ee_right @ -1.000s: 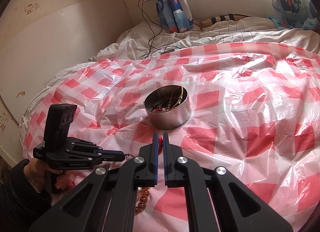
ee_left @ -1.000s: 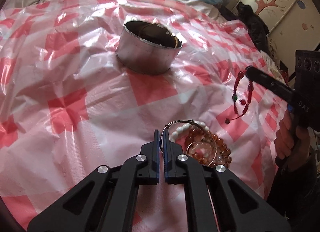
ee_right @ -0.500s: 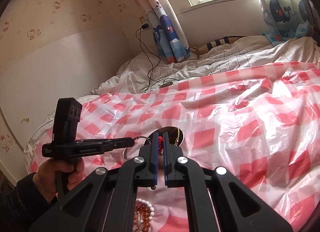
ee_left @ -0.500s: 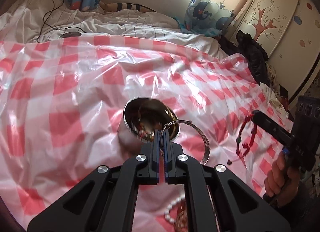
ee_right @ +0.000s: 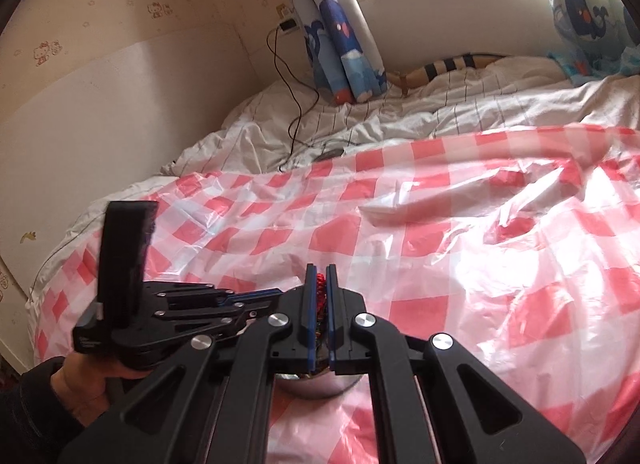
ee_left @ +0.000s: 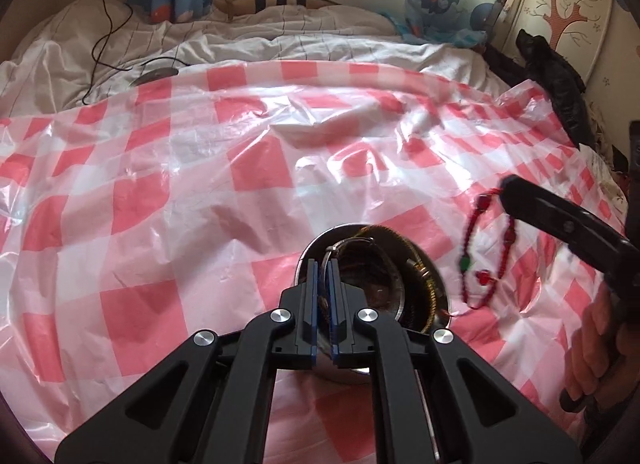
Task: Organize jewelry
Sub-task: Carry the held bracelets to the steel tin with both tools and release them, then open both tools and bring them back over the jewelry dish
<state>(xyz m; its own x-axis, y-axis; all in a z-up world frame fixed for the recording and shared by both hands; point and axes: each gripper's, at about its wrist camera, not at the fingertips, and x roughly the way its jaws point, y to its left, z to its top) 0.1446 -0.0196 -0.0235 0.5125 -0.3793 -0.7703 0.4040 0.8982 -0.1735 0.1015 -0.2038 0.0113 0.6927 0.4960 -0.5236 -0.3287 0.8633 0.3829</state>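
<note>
Steel tin (ee_left: 438, 292) sits on the red-checked plastic sheet (ee_left: 256, 168) over the bed. My left claw (ee_left: 322, 264) is clamped on a silver bangle (ee_left: 340, 245) above the tin. My right claw (ee_right: 319, 270) pinches a red beaded bracelet (ee_left: 470, 224), dangling just beside it.

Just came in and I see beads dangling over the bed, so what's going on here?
A person is sorting jewelry into a round metal tin on a red-checked plastic sheet. The left hand-held gripper is shut on a thin silver bangle, holding it over the open tin, which already contains a gold chain. The right hand-held gripper is shut on a red bead bracelet that hangs beside the tin, not yet in.
</note>
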